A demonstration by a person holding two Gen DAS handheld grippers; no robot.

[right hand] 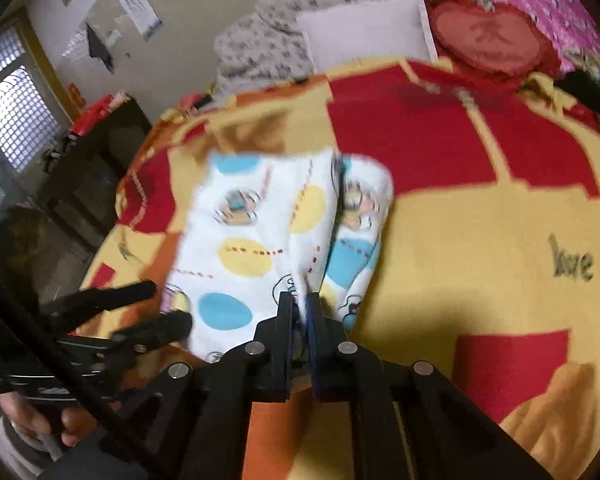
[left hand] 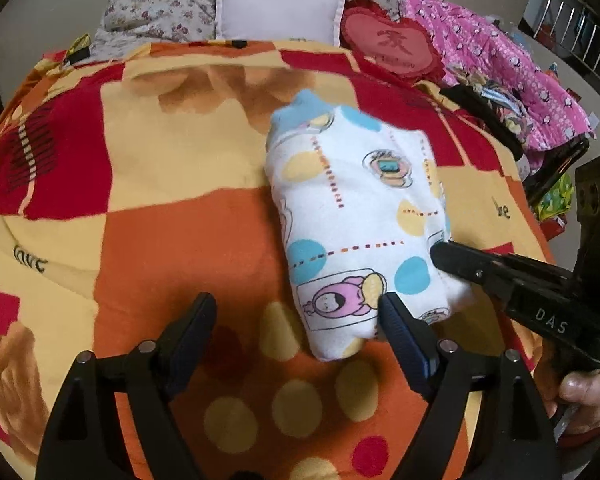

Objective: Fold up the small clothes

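Note:
A small white baby garment (left hand: 356,224) with blue and yellow dots and cartoon prints lies folded on the checked blanket. My left gripper (left hand: 296,312) is open, just in front of the garment's near end, its right finger touching the cloth. My right gripper (right hand: 300,304) is shut on a fold of the garment (right hand: 260,232) at its near right edge. It also shows in the left wrist view (left hand: 440,252), coming in from the right. The left gripper shows in the right wrist view (right hand: 160,308) at the garment's left.
The red, orange and yellow blanket (left hand: 160,184) covers the bed. At the head lie a white pillow (left hand: 276,12), a red heart cushion (left hand: 392,48), a floral quilt (left hand: 152,4) and a pink quilt (left hand: 500,44). A dark cabinet (right hand: 88,168) stands left of the bed.

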